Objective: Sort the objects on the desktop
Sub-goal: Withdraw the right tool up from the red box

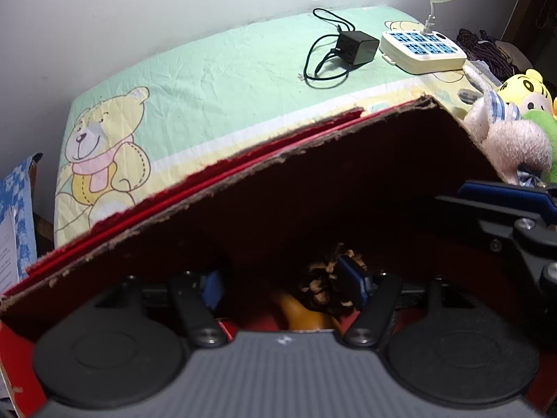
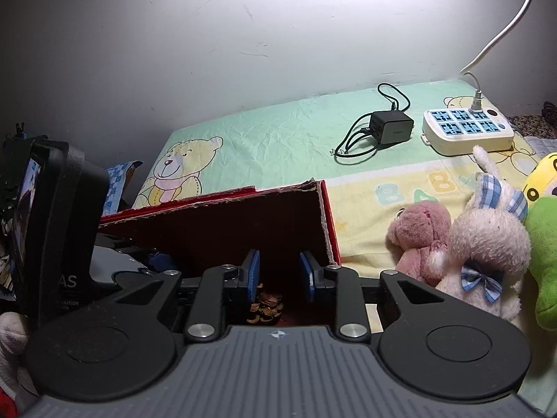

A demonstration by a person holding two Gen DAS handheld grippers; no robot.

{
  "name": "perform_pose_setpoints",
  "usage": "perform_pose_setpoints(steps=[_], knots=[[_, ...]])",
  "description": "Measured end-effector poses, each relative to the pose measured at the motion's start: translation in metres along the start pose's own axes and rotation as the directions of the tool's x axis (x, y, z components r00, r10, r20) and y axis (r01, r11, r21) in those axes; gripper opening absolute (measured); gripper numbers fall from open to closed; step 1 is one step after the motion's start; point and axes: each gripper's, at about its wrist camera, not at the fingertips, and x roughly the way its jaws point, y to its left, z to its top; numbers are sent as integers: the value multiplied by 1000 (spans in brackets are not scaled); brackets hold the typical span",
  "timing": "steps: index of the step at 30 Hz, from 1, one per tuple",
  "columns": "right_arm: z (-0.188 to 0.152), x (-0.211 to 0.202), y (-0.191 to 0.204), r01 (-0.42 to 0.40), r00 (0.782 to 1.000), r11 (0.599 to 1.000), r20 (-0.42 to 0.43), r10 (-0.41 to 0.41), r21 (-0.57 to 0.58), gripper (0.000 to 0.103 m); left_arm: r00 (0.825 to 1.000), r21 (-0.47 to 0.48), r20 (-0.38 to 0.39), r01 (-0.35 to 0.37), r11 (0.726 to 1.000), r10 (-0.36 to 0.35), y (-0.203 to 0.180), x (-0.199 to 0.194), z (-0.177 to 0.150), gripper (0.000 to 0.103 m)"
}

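Observation:
A red cardboard box (image 1: pixel 313 191) with a dark brown inside stands on the bear-print cloth (image 1: pixel 209 80). My left gripper (image 1: pixel 282 284) reaches down into it, open wide. A pine cone (image 1: pixel 322 287) lies against its right finger, and an orange-yellow object (image 1: pixel 303 315) sits just below. In the right wrist view my right gripper (image 2: pixel 280 270) is also over the box (image 2: pixel 226 226), open, with nothing between its blue pads (image 2: pixel 253 266). The pine cone (image 2: pixel 266 308) lies below them. The right gripper's blue finger (image 1: pixel 504 195) shows at the left wrist view's right edge.
A black charger (image 2: pixel 391 129) with a coiled cable and a white power strip (image 2: pixel 466 129) lie at the back of the cloth. Plush toys crowd the right: pink (image 2: pixel 421 233), white rabbit (image 2: pixel 487 244), yellow (image 2: pixel 543 177), green (image 2: pixel 544 261). The left gripper's body (image 2: pixel 52 226) stands at left.

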Motion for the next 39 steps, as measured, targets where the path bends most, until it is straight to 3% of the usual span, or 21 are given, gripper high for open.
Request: perform_pose_setpoints(steps=[5,9,14,23,39], knots=[[-3,-9,-3,-15,1000,1000,12,15,14,27,998,-1,50,-39,999,39,-4,-20,1,67],[-7,-14,-3,-32,999,999,16,32,18,28,987,1,117,-115,993,114,-10,-46,-1,74],[-15,-20,-1,-56,998,998,1,56,0,28,977,-40,140,-157,987,161,-13,-65,-11,74],[-27,-37,0,-107,994,993,12,108,-42,28,968,-101,120,-210,972,222,-19,-84,-32,74],[-39,-65,-7,-279,960,957,3,280,-83,28,928,-197,96,-337,921,361,-36,-128,-67,81]])
